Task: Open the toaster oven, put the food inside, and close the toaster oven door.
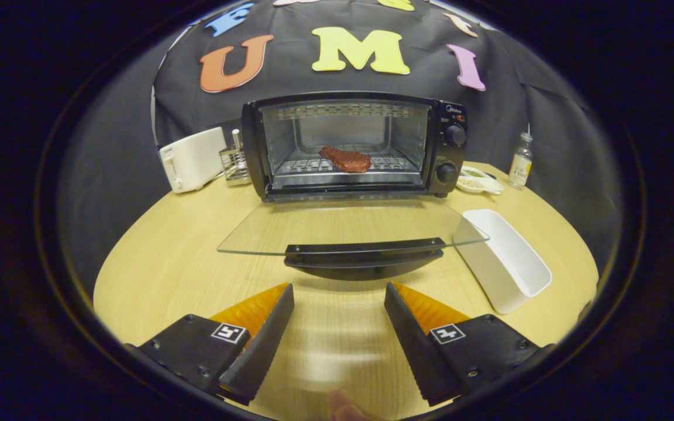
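A black toaster oven (448,152) stands at the back of the round wooden table, its glass door (325,225) folded down flat toward me. The door's dark handle (365,252) lies just ahead of my fingers. Inside, on the wire rack (305,165), rests a reddish-brown piece of meat (346,159). My gripper (339,287) hovers over the table in front of the door, open, with nothing between its fingers and bare wood showing in the gap.
An empty white rectangular tray (509,257) sits to the right of the door. A white toaster (192,158) and a metal rack (235,160) stand left of the oven. Right of the oven are a small dish (478,181) and a bottle (521,161).
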The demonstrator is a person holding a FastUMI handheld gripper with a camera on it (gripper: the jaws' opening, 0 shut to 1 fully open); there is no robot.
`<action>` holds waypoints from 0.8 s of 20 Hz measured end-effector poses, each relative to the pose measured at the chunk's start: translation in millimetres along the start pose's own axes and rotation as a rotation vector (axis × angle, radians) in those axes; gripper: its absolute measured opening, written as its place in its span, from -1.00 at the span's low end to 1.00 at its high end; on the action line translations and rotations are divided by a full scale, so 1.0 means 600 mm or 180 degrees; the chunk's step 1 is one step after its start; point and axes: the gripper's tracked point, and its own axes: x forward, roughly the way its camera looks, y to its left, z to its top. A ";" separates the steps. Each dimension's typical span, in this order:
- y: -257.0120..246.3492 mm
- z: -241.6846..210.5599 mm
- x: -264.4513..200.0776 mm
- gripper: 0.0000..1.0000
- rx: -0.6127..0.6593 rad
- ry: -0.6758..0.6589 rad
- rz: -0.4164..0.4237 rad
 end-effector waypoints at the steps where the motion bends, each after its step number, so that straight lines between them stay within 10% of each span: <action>1: -0.007 0.000 0.007 0.98 0.0046 -0.0015 0.0001; 16: -0.055 0.066 0.037 0.97 0.0208 -0.0216 -0.0108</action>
